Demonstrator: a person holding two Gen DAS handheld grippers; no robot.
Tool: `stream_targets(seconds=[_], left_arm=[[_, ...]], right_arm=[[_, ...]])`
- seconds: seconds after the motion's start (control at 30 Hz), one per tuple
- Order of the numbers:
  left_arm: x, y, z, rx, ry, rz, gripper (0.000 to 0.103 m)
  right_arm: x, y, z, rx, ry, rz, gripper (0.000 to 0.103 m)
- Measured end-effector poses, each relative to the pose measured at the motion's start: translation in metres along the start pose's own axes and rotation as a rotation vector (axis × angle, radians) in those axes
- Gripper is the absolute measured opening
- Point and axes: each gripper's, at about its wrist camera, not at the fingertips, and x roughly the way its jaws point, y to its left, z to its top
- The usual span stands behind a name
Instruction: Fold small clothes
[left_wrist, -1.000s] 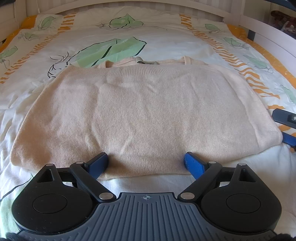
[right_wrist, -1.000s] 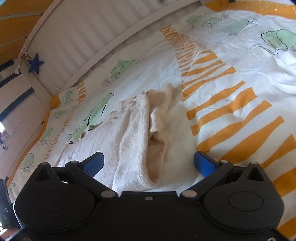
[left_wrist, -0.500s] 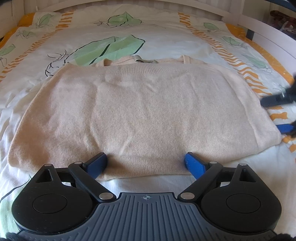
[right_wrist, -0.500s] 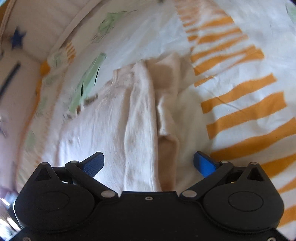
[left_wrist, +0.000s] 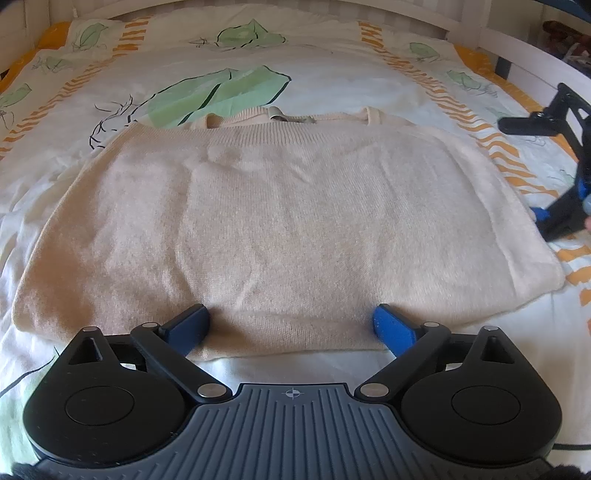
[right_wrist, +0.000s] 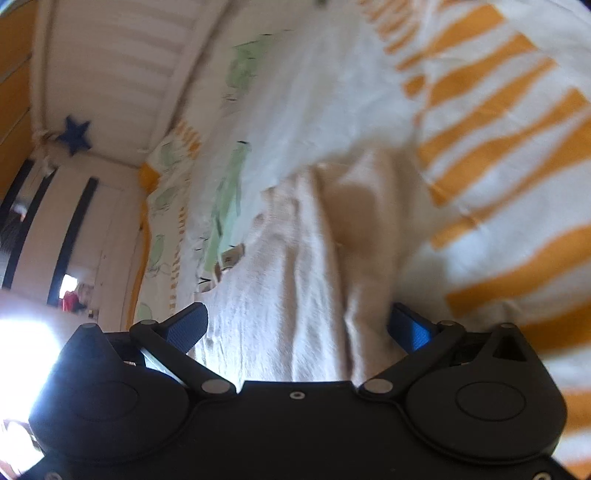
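It was a bedroom in a home, most likely a child's; a white duvet cover printed with green leaves and orange stripes (left_wrist: 229, 62) spread over a bed and filled most of both views; a white slatted wooden bed rail (right_wrist: 122, 62) ran along the far edge of the bedding; a small dark blue star decoration (right_wrist: 75, 134) hung by that rail; an orange-painted wall (right_wrist: 14, 85) stood behind it.
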Motion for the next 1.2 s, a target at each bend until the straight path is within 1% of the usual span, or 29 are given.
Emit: stream_targets(seconds=[0.07,0.23,0.47,0.6,0.63,0.67,0.8,0.9,1.03,1.13,1.2], left_arm=[[0.0,0.0,0.0,0.0,0.001,0.0,0.097],[0.001,0.0,-0.001,-0.004,-0.004,0.003,0.097],[-0.001,0.002,0.0,-0.005,-0.012,-0.005,0.097],[-0.006,0.006,0.005,-0.021,-0.02,-0.018,0.095],[-0.009,0.007,0.007,-0.024,-0.025,-0.017,0.089],[-0.012,0.007,0.01,-0.024,-0.034,-0.011,0.087],[-0.025,0.009,0.031,-0.01,-0.107,0.025,0.086],[-0.021,0.012,0.054,-0.012,-0.119,0.036,0.086],[0.0,0.015,0.078,-0.037,-0.098,0.061,0.086],[0.021,0.018,0.091,-0.06,-0.056,0.075,0.086],[0.034,0.02,0.092,-0.074,-0.021,0.079,0.086]], right_arm=[[0.003,0.004,0.001,-0.038,-0.006,0.022,0.103],[0.007,0.012,-0.003,-0.138,-0.029,0.041,0.103],[0.009,0.019,-0.012,-0.239,-0.072,0.009,0.103],[0.011,0.026,-0.019,-0.326,-0.067,-0.018,0.103],[0.01,0.026,-0.019,-0.333,-0.064,-0.02,0.103],[0.01,0.026,-0.018,-0.33,-0.064,-0.019,0.103],[0.007,0.021,-0.014,-0.289,-0.054,0.004,0.103],[0.008,0.02,-0.011,-0.272,-0.044,0.01,0.103],[0.008,0.02,-0.01,-0.271,-0.039,0.009,0.103],[0.008,0.02,-0.01,-0.273,-0.036,0.009,0.103],[0.008,0.019,-0.009,-0.271,-0.031,0.013,0.103]])
